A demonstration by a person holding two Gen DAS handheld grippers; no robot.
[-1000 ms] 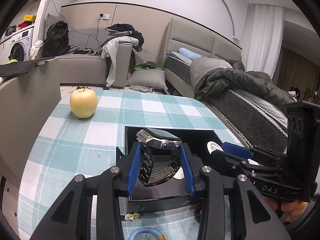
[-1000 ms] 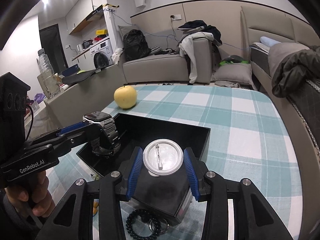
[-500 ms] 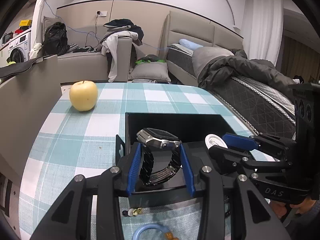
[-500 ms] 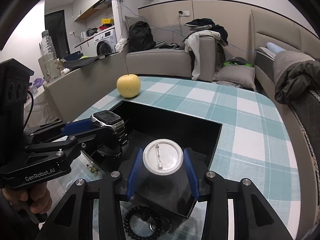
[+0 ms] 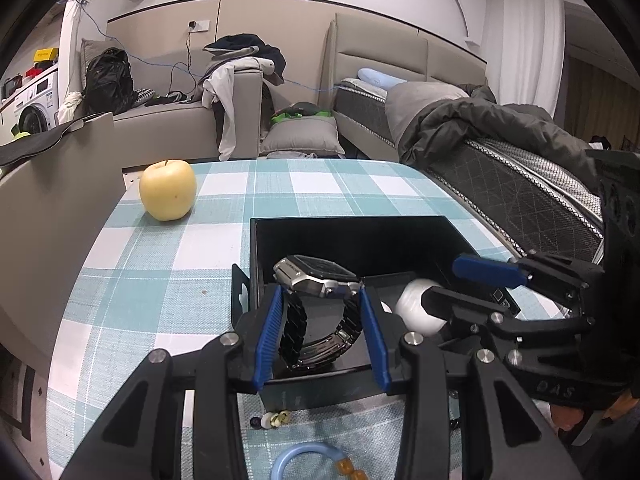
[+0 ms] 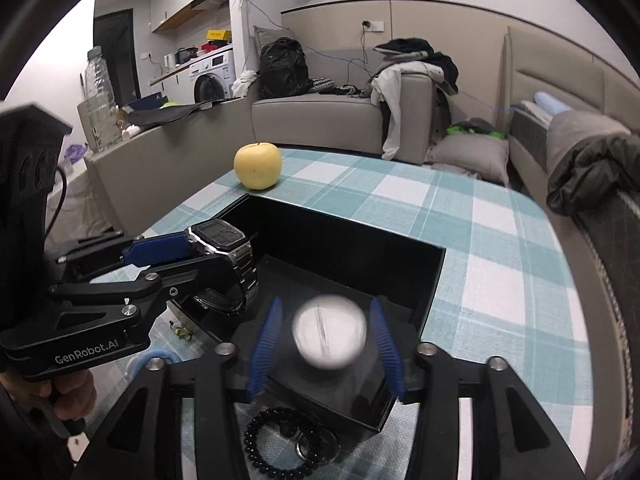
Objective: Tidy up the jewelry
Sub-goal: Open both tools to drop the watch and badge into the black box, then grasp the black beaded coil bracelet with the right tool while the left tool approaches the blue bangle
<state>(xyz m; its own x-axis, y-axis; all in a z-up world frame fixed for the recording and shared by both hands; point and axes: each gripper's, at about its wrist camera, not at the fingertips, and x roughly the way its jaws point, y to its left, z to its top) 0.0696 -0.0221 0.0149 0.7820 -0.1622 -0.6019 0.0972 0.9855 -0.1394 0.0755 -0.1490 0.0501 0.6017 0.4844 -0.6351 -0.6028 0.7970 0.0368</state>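
Right gripper (image 6: 325, 354): jaws opening, pads now clear of badge (image 6: 329, 333), pinched a second ago
Badge: blurred, dropping over box (image 6: 434, 280), lower centre
Left gripper (image 5: 322, 334): pinching watch (image 5: 320, 312)
Meaning: badge placed; watch next

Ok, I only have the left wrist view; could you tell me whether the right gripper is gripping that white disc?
Observer: No. The right gripper is opening its jaws; the white disc, blurred, is between its pads with a gap on each side.
Operator: Thanks. Is any jewelry near it on the cloth?
Observer: Yes, a black bead bracelet lies in front of the black box, a metal ring at its edge.
Operator: And the watch?
Observer: The watch in the left gripper has a digital face.
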